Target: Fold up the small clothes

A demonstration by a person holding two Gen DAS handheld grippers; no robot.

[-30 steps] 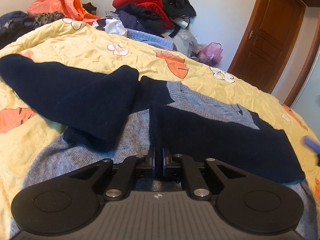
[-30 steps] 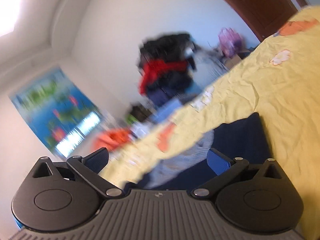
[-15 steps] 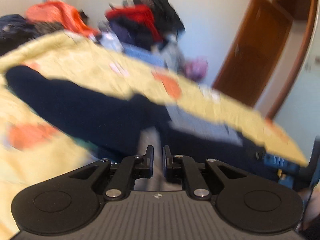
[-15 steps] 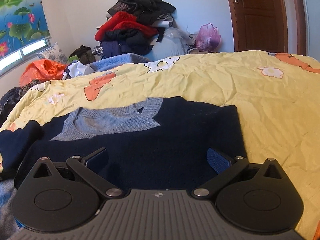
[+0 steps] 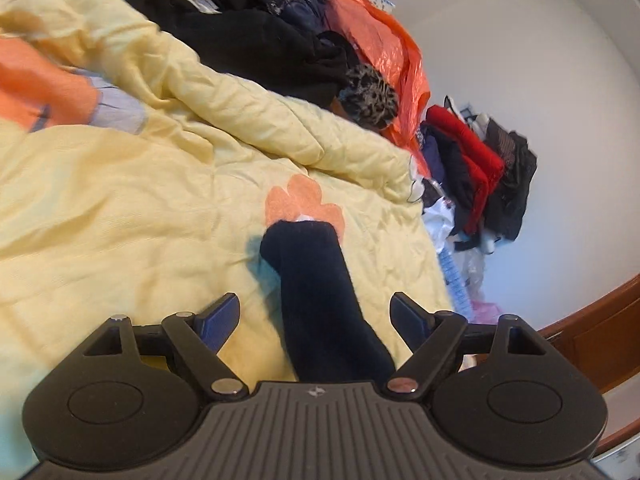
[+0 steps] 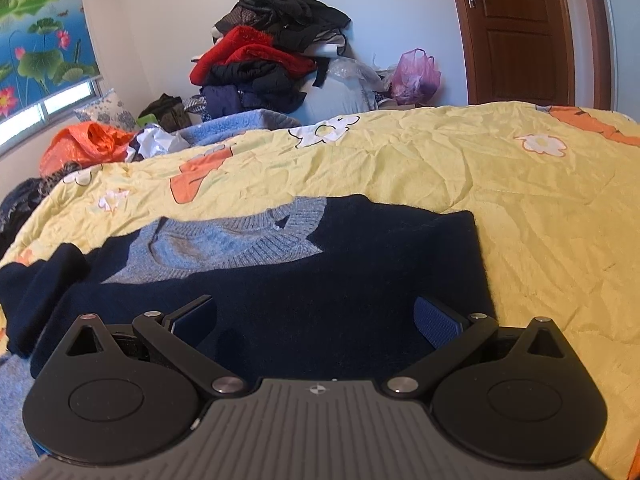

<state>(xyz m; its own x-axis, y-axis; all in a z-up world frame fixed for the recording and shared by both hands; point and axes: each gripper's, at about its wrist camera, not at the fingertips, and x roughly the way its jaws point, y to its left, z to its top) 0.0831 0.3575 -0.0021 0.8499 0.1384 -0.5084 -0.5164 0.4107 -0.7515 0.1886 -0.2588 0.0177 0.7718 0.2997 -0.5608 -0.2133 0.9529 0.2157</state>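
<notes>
A small sweater with a grey-blue body and navy sleeves (image 6: pixel 328 280) lies on the yellow quilt (image 6: pixel 540 216). One navy sleeve is folded across its chest below the grey collar (image 6: pixel 256 236). My right gripper (image 6: pixel 316 318) is open and empty just above that folded sleeve. In the left wrist view the other navy sleeve (image 5: pixel 316 280) stretches out over the quilt (image 5: pixel 120 216), its cuff on an orange flower print. My left gripper (image 5: pixel 314 316) is open, one finger on each side of this sleeve, gripping nothing.
A heap of red, black and navy clothes (image 6: pixel 272 52) sits beyond the bed's far side, with a pink bag (image 6: pixel 414 76) and a wooden door (image 6: pixel 516 28). An orange plastic bag (image 5: pixel 384 52) and dark garments (image 5: pixel 248 36) lie at the bed's edge.
My left gripper has opened and swung away from the sweater's middle to the outstretched navy sleeve. My right gripper has settled over the folded sleeve and stays open.
</notes>
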